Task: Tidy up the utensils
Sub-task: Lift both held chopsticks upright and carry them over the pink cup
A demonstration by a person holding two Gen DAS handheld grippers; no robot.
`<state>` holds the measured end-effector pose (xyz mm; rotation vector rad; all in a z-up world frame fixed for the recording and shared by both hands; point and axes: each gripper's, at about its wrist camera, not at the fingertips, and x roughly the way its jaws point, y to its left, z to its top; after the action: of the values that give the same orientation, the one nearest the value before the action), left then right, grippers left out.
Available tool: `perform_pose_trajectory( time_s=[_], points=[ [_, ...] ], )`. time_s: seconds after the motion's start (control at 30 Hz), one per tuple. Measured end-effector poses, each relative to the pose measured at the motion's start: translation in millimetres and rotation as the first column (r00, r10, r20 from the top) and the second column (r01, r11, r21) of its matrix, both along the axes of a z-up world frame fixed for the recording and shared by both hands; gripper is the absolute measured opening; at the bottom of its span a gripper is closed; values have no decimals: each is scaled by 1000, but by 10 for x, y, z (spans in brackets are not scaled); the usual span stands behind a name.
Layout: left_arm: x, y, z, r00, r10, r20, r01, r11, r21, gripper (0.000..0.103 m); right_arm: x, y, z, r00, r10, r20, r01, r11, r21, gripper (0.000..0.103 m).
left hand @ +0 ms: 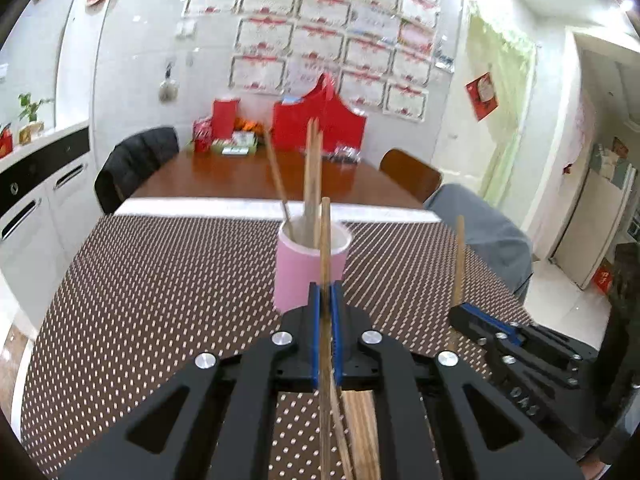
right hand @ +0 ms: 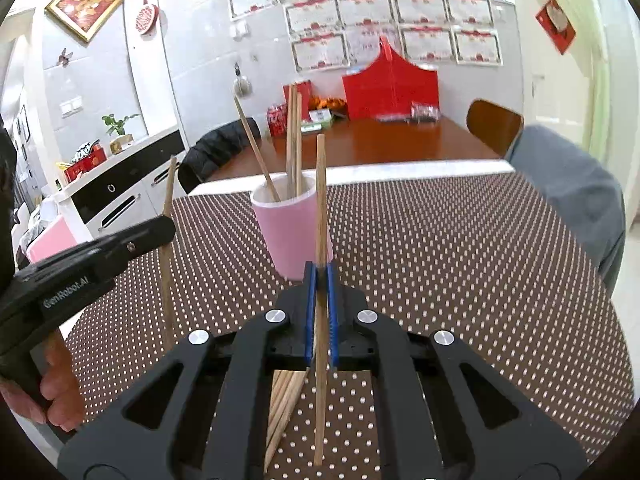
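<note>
The left gripper point(left hand: 325, 292) is clamped on a single wooden chopstick point(left hand: 325, 240), its blue pads point(left hand: 315, 320) pressed flat against the stick on both sides. The stick stands nearly upright through the closed jaws, its upper end rising in front of the pink cup point(left hand: 310, 268) and its lower end running down below the gripper.

The right gripper point(right hand: 320, 276) is likewise closed on one chopstick of its own point(right hand: 321, 200), held close to upright between the blue pads point(right hand: 308, 304), top end clear above the cup rim in that view.

The pink cup point(right hand: 294, 232) stands on the dotted brown tablecloth point(left hand: 160, 280), just beyond both grippers. Several chopsticks point(right hand: 294, 140) already stand in it, leaning at differing angles; one leans far to the left point(right hand: 256, 144).

A loose bundle of chopsticks point(right hand: 282, 408) lies flat on the cloth at the near edge, seen beneath each gripper.

In the left view the right gripper point(left hand: 460, 312) appears at the right, with its stick point(left hand: 460, 260). In the right view the left gripper point(right hand: 164, 224) appears at the left, gripped by a hand point(right hand: 56, 396) at its handle.

Beyond the cloth, a bare wooden table point(right hand: 380, 140) carries red boxes point(right hand: 390, 88) against the far wall.
</note>
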<state>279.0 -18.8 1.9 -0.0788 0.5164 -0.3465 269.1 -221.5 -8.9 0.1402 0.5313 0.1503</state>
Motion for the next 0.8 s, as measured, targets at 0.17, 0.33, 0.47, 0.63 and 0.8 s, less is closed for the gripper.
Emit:
perform_pose_trajectory(
  time_s=[0.17,0.33,0.47,0.63,0.8],
  points=[
    [33,-55,260,996,20,83,-20,1000,-7,6,50,-8,162,999,-24,35,23,1000,7,5],
    [122,-101,435,988,46,144,-46,999,-6,6,139,37,347,996,-35,80,34,999,10,5],
    [226,-168,604,973,64,220,-68,998,11,6,222,99,571,989,-36,147,39,999,-21,5],
    [286,-217,785,956,76,284,-85,996,17,6,322,101,828,979,-43,200,51,998,-33,5],
    [333,-261,958,931,78,358,-87,996,8,6,442,64,1103,966,-52,253,63,998,-32,5]
  ],
)
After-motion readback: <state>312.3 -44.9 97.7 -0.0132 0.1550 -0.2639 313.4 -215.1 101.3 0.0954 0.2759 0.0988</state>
